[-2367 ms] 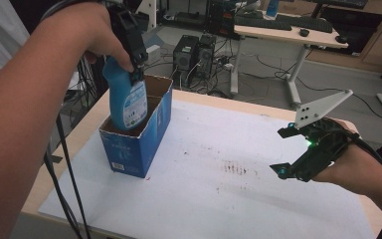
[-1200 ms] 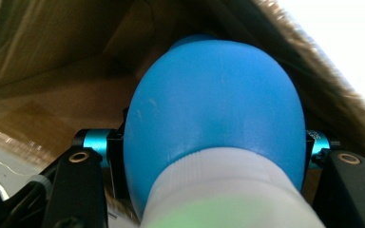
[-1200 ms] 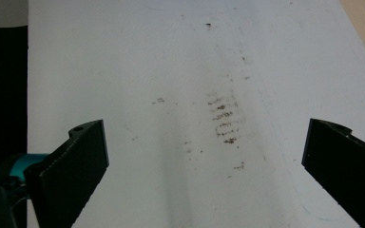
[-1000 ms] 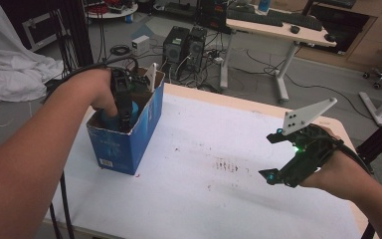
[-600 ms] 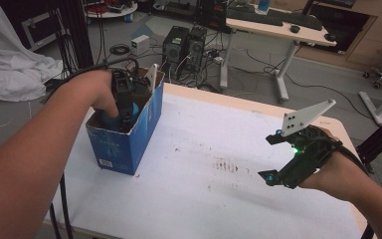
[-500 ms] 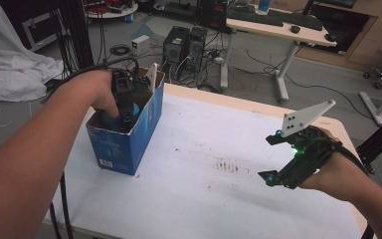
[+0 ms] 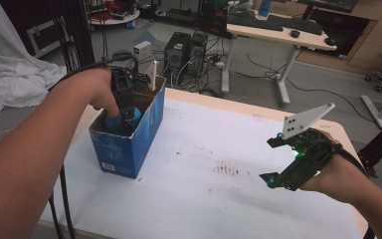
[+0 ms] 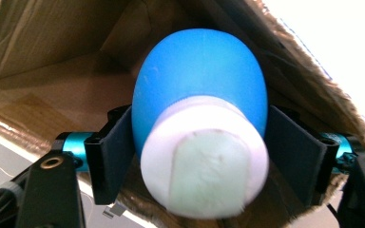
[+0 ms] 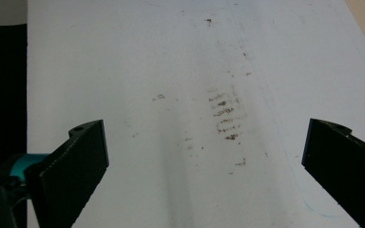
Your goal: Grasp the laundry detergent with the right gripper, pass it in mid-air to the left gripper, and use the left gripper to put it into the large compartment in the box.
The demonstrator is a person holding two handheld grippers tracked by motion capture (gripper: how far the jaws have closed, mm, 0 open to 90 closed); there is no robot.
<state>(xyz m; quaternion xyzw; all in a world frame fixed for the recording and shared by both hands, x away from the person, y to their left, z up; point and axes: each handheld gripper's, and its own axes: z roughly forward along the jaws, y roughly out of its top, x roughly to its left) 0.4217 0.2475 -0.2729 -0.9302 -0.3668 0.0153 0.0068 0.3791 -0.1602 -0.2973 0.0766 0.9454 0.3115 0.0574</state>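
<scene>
- Left gripper [image 7: 125, 119] is down inside the blue cardboard box [image 7: 129, 147], which stands open-topped at the left end of the white table [image 7: 199, 199].
- Its jaws are clamped on a blue bottle [image 8: 199, 85] with a white cap [image 8: 204, 156]; in the left gripper view the black pads [image 8: 109, 159] press flat against both sides of the bottle, just behind the cap.
- The bottle sits in the box, brown cardboard walls all around it (how deep it sits I cannot tell).
- Right gripper [image 7: 291, 167] hovers above the right part of the table, well apart from the box.
- Its jaws stand wide open and hold nothing; between them in the right gripper view lies bare tabletop with a patch of brown smudges [image 9: 223, 116].
</scene>
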